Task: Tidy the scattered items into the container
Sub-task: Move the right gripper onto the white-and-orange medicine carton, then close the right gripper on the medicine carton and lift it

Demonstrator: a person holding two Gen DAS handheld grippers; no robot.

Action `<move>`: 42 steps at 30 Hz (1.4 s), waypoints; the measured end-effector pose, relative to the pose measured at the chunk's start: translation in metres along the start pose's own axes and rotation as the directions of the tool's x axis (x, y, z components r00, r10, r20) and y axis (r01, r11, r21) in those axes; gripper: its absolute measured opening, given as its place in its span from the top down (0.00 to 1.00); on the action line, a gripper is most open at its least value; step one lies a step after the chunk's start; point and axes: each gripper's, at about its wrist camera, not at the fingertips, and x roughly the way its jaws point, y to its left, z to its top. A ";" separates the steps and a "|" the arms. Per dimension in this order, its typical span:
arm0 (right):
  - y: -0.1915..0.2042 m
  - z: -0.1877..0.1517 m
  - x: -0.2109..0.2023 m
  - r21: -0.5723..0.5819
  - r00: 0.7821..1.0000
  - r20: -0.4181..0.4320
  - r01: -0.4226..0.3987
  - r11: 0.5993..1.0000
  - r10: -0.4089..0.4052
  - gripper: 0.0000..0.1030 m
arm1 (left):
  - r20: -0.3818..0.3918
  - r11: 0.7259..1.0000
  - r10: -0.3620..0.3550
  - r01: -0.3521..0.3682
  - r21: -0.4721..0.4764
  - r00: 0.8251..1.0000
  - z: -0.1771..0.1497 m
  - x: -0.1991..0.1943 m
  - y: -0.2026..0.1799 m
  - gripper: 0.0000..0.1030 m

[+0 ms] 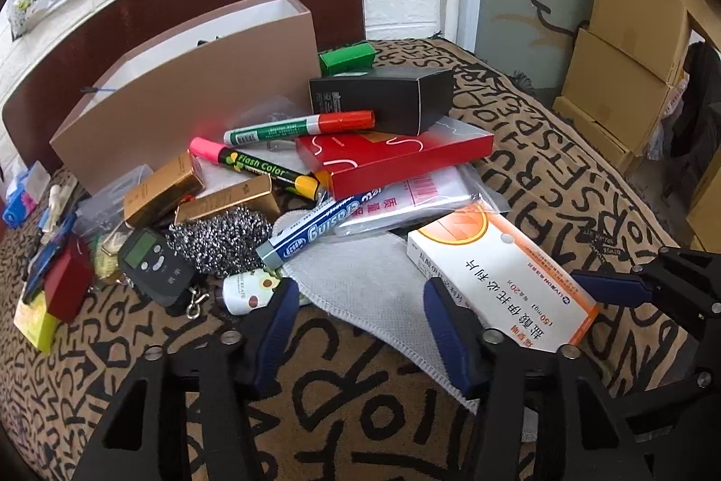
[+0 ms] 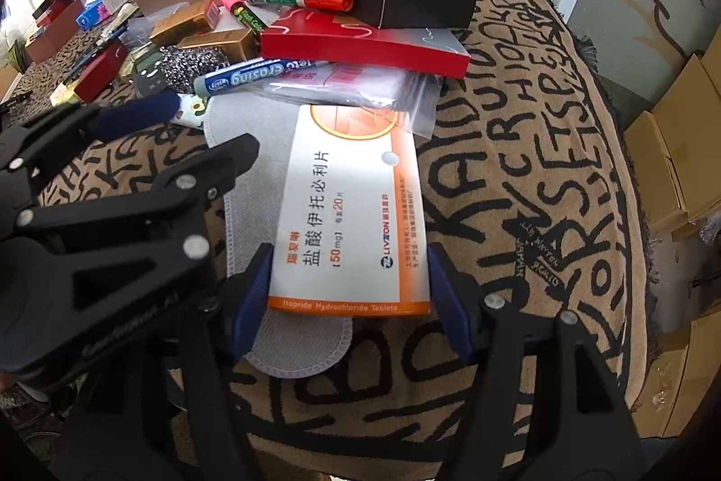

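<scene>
- Nearest, the right tongs straddle the near end of the white-and-orange tablet box; in the right wrist view both blue pads sit against its long edges, so the tongs appear clenched on the box, probably to lift it first because it lies on top of the heap and closest.
- The left tongs hang just beside it over the grey cloth, released, with nothing pinched. The cloth lies flat between the pads, and the right pad is close to the box's edge; whether it touches cannot be told.
- The cloth lies on the patterned blanket that covers the surface, with the tablet box partly on top of it, so the box likely has to go before the cloth comes free.
- Beyond, the pile: three markers are visible, a blue-white one, a pink-yellow one and a green-red one, lying loosely across other things.
- Two gold boxes, one steel scourer, one red flat box carrying one black box, and one green box behind it.
- Farthest, the tan container stands open-topped at the back against the dark headboard, well apart from the tablet box, so the carry will need to clear the pile.
</scene>
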 end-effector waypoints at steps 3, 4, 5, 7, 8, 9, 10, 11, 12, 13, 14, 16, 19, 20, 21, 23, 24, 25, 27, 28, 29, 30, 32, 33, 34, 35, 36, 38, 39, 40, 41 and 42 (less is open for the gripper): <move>0.002 0.000 -0.006 -0.008 1.000 0.016 -0.003 1.000 0.003 0.35 | -0.002 0.999 -0.021 0.021 -0.026 1.000 0.000 0.000 0.004 0.46; 0.003 0.001 -0.008 -0.012 1.000 0.019 -0.011 1.000 0.012 0.35 | -0.002 0.999 -0.025 0.025 -0.030 1.000 0.000 -0.001 0.005 0.46; 0.005 0.001 -0.010 -0.013 1.000 0.022 -0.016 1.000 0.016 0.35 | -0.002 0.999 -0.030 0.030 -0.034 1.000 0.000 -0.001 0.005 0.46; 0.005 0.001 -0.013 -0.012 1.000 0.026 -0.016 1.000 0.016 0.35 | 0.001 0.998 -0.037 0.037 -0.041 0.999 0.000 -0.002 0.007 0.46; 0.006 0.002 -0.014 -0.010 0.999 0.029 -0.013 1.000 0.013 0.35 | 0.003 0.998 -0.038 0.038 -0.046 0.999 0.000 -0.002 0.008 0.46; 0.005 0.002 -0.015 -0.007 0.999 0.032 -0.011 1.000 0.011 0.35 | 0.004 0.998 -0.041 0.041 -0.051 0.999 0.001 -0.003 0.010 0.46; 0.005 0.002 -0.016 -0.005 0.999 0.034 -0.010 1.000 0.010 0.35 | 0.004 0.997 -0.043 0.043 -0.057 0.999 0.001 -0.003 0.012 0.46; 0.005 0.003 -0.017 -0.004 0.999 0.036 -0.011 1.000 0.011 0.35 | 0.005 0.997 -0.045 0.045 -0.064 0.999 0.001 -0.003 0.015 0.46; 0.004 0.004 -0.018 -0.003 0.999 0.039 -0.010 1.000 0.010 0.35 | 0.008 0.997 -0.044 0.045 -0.070 0.999 0.002 -0.003 0.018 0.46; 0.004 0.005 -0.021 -0.004 0.999 0.046 -0.006 1.000 0.006 0.35 | 0.014 0.996 -0.040 0.041 -0.073 0.999 0.002 -0.004 0.021 0.46; 0.003 0.007 -0.024 -0.005 0.999 0.053 -0.008 1.000 0.008 0.35 | 0.019 0.997 -0.036 0.037 -0.073 0.999 0.002 -0.005 0.023 0.46; 0.002 0.010 -0.030 -0.003 0.998 0.066 -0.018 1.000 0.018 0.35 | 0.016 0.996 -0.051 0.052 -0.072 0.999 0.004 -0.004 0.027 0.46; 0.004 0.014 -0.033 -0.017 0.997 0.072 -0.030 0.999 0.032 0.35 | -0.002 0.982 -0.169 0.169 -0.081 0.986 0.008 -0.002 0.029 0.41; 0.005 0.014 -0.034 -0.028 0.997 0.075 -0.028 0.999 0.030 0.35 | -0.011 0.975 -0.204 0.202 -0.089 0.979 0.009 0.000 0.030 0.36; 0.008 0.014 -0.035 -0.038 0.996 0.080 -0.025 0.999 0.028 0.35 | -0.022 0.971 -0.220 0.217 -0.098 0.975 0.010 0.002 0.031 0.33; 0.010 0.013 -0.037 -0.043 0.996 0.089 -0.006 0.999 0.010 0.35 | -0.033 0.963 -0.248 0.243 -0.116 0.968 0.013 0.006 0.034 0.31; 0.009 0.013 -0.038 -0.044 0.996 0.092 -0.003 0.999 0.007 0.35 | -0.034 0.959 -0.263 0.257 -0.123 0.964 0.015 0.007 0.035 0.31; 0.008 0.012 -0.037 -0.041 0.996 0.088 -0.008 0.999 0.011 0.35 | -0.032 0.956 -0.270 0.264 -0.128 0.962 0.016 0.007 0.036 0.31; 0.005 0.010 -0.037 -0.035 0.996 0.089 -0.019 0.999 0.022 0.35 | -0.035 0.956 -0.270 0.264 -0.127 0.962 0.019 0.008 0.036 0.31; 0.004 0.008 -0.038 -0.034 0.995 0.093 -0.019 0.999 0.022 0.35 | -0.041 0.956 -0.273 0.266 -0.122 0.961 0.020 0.009 0.035 0.31; 0.002 0.007 -0.040 -0.033 0.995 0.102 -0.020 0.999 0.024 0.35 | -0.051 0.957 -0.275 0.268 -0.113 0.960 0.021 0.010 0.033 0.31; 0.001 0.006 -0.042 -0.033 0.994 0.111 -0.020 0.999 0.024 0.35 | -0.063 0.957 -0.279 0.272 -0.100 0.958 0.022 0.011 0.030 0.31; -0.001 0.004 -0.044 -0.046 0.993 0.120 -0.010 0.999 0.016 0.35 | -0.094 0.950 -0.307 0.300 -0.081 0.947 0.025 0.013 0.026 0.31; -0.003 0.003 -0.045 -0.050 0.993 0.120 -0.007 0.999 0.013 0.35 | -0.103 0.942 -0.332 0.324 -0.083 0.938 0.027 0.014 0.025 0.31; -0.004 0.002 -0.044 -0.051 0.993 0.120 -0.007 0.999 0.013 0.35 | -0.105 0.932 -0.360 0.351 -0.092 0.927 0.028 0.014 0.025 0.31; -0.007 0.002 -0.044 -0.049 0.993 0.118 -0.012 0.999 0.018 0.35 | -0.104 0.922 -0.384 0.373 -0.105 0.918 0.028 0.014 0.027 0.31; -0.009 0.001 -0.044 -0.045 0.993 0.118 -0.019 0.999 0.024 0.35 | -0.103 0.911 -0.406 0.393 -0.122 0.908 0.028 0.014 0.028 0.31; -0.011 0.000 -0.044 -0.041 0.992 0.125 -0.030 0.999 0.034 0.35 | -0.101 0.896 -0.434 0.416 -0.158 0.895 0.028 0.014 0.033 0.31; -0.011 0.000 -0.045 -0.040 0.990 0.132 -0.038 0.998 0.043 0.35 | -0.101 0.885 -0.452 0.431 -0.178 0.886 0.028 0.015 0.035 0.31; -0.010 0.000 -0.045 -0.044 0.989 0.137 -0.049 0.998 0.055 0.35 | -0.101 0.870 -0.476 0.450 -0.201 0.874 0.029 0.016 0.037 0.31; -0.008 0.000 -0.045 -0.052 0.988 0.141 -0.056 0.997 0.063 0.35 | -0.104 0.851 -0.505 0.474 -0.228 0.857 0.029 0.017 0.038 0.31; -0.005 0.000 -0.045 -0.064 0.986 0.146 -0.066 0.996 0.075 0.35 | -0.106 0.832 -0.532 0.495 -0.250 0.840 0.029 0.018 0.039 0.31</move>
